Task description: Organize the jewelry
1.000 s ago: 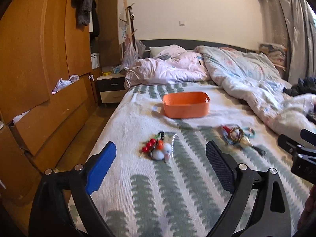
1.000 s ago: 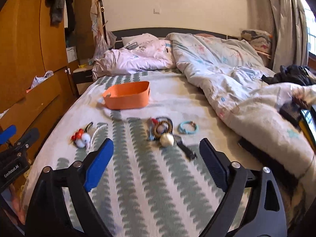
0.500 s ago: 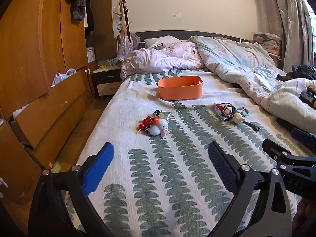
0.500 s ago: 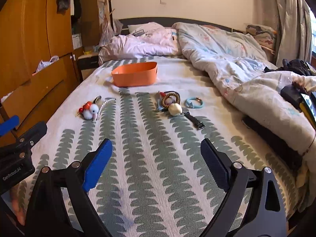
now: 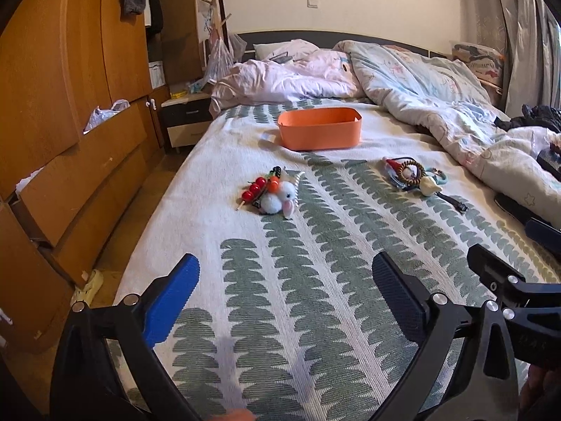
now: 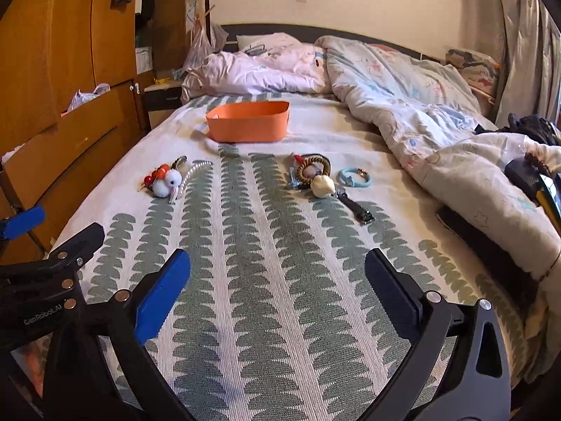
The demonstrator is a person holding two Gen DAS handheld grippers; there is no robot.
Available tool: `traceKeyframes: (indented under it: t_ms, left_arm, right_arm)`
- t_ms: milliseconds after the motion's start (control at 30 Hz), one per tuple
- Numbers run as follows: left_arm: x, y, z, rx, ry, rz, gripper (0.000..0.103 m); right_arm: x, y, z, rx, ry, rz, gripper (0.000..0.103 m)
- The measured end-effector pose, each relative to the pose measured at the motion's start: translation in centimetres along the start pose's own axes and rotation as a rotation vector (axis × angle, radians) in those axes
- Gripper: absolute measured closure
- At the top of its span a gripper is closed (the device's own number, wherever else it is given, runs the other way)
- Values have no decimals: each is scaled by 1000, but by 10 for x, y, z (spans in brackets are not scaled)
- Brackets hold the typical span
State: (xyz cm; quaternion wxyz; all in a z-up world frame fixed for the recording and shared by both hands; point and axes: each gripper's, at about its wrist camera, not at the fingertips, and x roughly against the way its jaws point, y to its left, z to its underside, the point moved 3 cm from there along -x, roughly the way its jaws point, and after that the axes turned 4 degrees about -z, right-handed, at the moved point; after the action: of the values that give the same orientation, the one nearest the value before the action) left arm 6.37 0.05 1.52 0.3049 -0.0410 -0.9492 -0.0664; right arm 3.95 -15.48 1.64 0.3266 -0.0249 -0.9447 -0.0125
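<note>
- Both grippers, left [image 5: 285,293] and right [image 6: 277,279], hung over the bed [image 6: 266,315], fingers spread wide, empty; the right's had just widened.
- The nearest piles [image 5: 271,193] should be lifted piece by piece into the bin [image 5: 320,133].

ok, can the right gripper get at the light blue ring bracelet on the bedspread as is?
Probably yes: the right gripper is open and empty, and only bare bedspread lies between it and the light blue ring bracelet, which sits apart from the cream shell-like charm.

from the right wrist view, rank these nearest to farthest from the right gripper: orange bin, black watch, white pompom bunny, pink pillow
From the right gripper, open over the bedspread:
1. black watch, ahead and right.
2. white pompom bunny, ahead and left.
3. orange bin, mid-bed, beyond both jewelry clusters.
4. pink pillow, at the headboard.
</note>
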Motion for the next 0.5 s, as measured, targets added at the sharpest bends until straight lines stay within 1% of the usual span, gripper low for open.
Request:
traceKeyframes:
  t_ms: [133,500]
  left_arm:
    - [-4,-5,5,-18,16,-4,5]
    - [-7,-2,6,-5,29,-31,5]
  right_arm:
    - [-4,-7,3,-20,26,11,3]
    - [-6,-11,8,-45,55,7,3]
